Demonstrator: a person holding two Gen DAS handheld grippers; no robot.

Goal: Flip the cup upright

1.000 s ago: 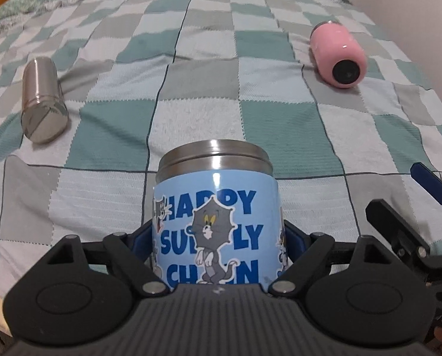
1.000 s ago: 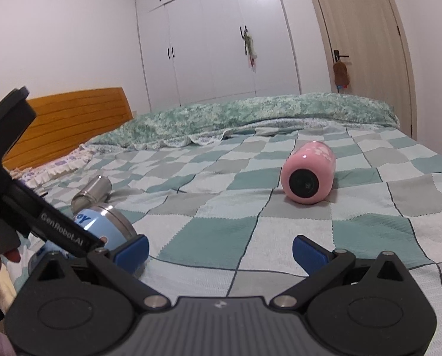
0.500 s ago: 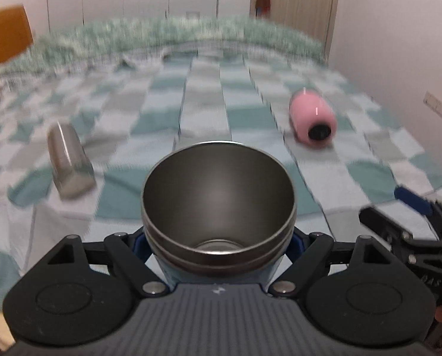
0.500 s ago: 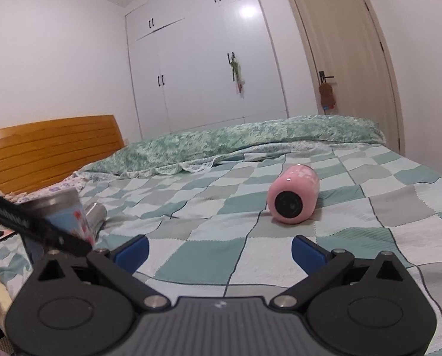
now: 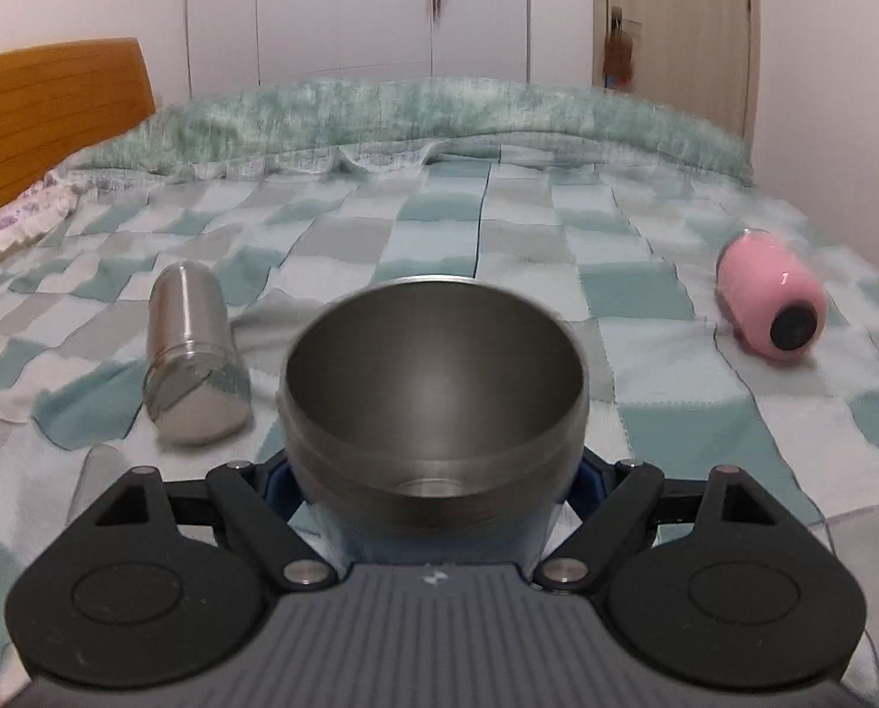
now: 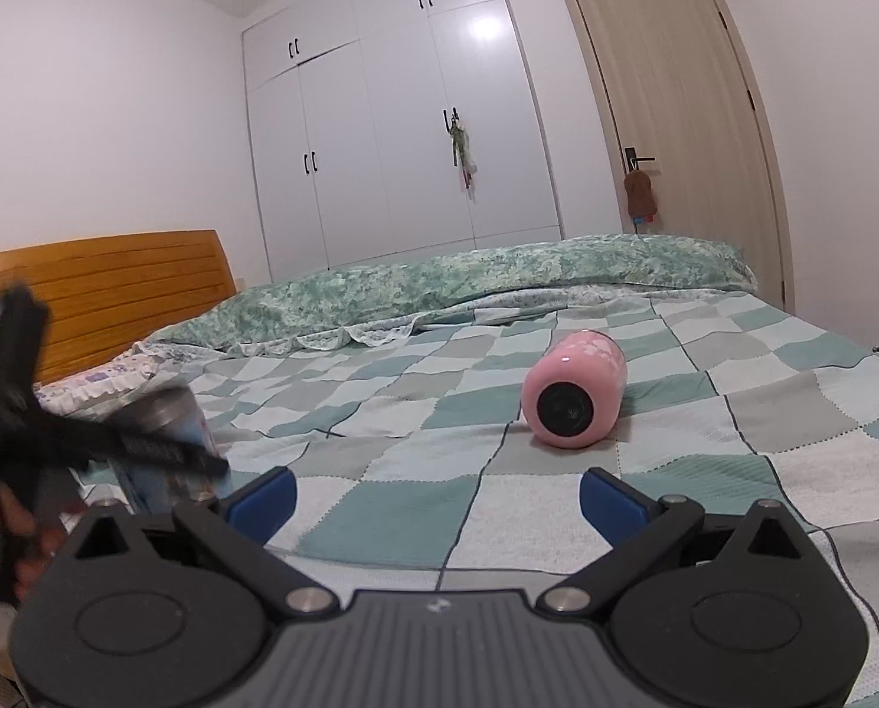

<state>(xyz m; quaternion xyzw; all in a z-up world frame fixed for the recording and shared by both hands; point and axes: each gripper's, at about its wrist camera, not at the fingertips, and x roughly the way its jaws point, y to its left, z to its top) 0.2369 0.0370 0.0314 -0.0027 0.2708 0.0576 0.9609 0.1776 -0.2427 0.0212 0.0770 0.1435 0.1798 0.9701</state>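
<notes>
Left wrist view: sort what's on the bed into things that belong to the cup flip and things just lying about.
Part of the job:
- blue cup, mouth toward the camera
- left gripper, shut on its body

Just lying about:
- steel cup, on its side
- pink bottle, on its side
- checked blanket

Motion blurs the left gripper (image 6: 162, 448) and its cup (image 6: 167, 442)

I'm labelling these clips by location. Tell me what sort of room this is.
A bedroom, almost certainly. A bed with a checked quilt and a wooden headboard fills the view, with a white built-in wardrobe and a closed door behind it.
</notes>
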